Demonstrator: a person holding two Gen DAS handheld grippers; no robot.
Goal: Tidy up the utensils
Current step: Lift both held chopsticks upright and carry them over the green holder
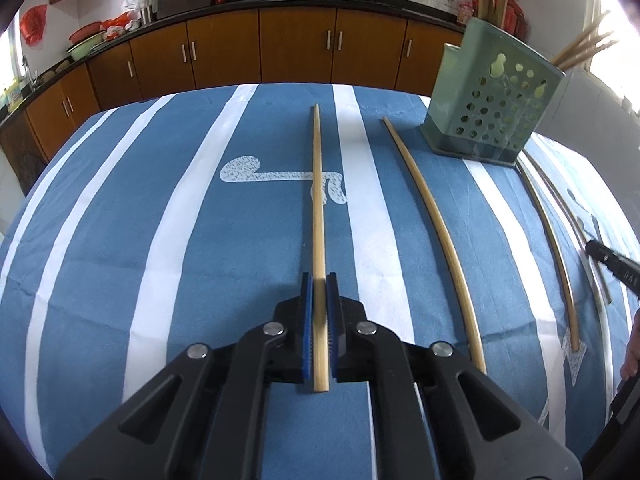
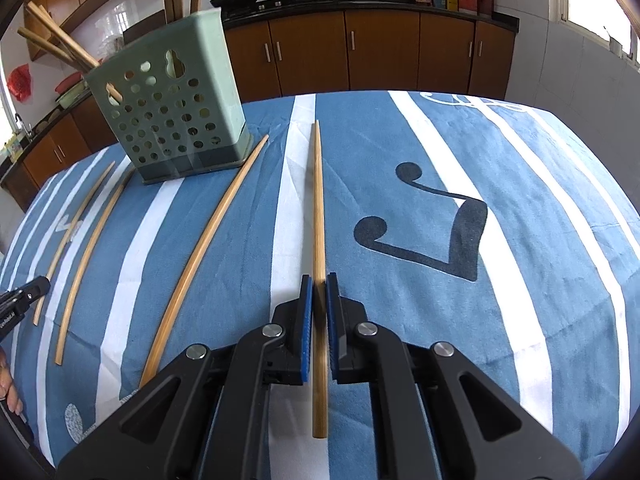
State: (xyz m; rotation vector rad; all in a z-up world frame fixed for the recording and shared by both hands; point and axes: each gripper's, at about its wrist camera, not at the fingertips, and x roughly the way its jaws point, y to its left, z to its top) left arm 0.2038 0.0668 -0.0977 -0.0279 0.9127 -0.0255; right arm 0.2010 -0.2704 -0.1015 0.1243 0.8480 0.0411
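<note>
Several bamboo chopsticks lie on a blue striped tablecloth. In the left wrist view my left gripper (image 1: 319, 280) has its blue pads close around one chopstick (image 1: 318, 208) that points away from me. In the right wrist view my right gripper (image 2: 319, 280) straddles another chopstick (image 2: 318, 220) with a small gap on each side. A green perforated utensil holder (image 1: 492, 100) stands upright at the far right and holds several chopsticks; it shows at the far left in the right wrist view (image 2: 176, 100). The right gripper's tip (image 1: 612, 260) shows at the left view's right edge.
More loose chopsticks lie beside the held ones (image 1: 436, 232) (image 1: 552, 240) (image 2: 200, 248) (image 2: 88, 256). The table's far edge drops off before brown kitchen cabinets (image 1: 296, 44). The left gripper's tip (image 2: 24, 296) shows at the left edge of the right view.
</note>
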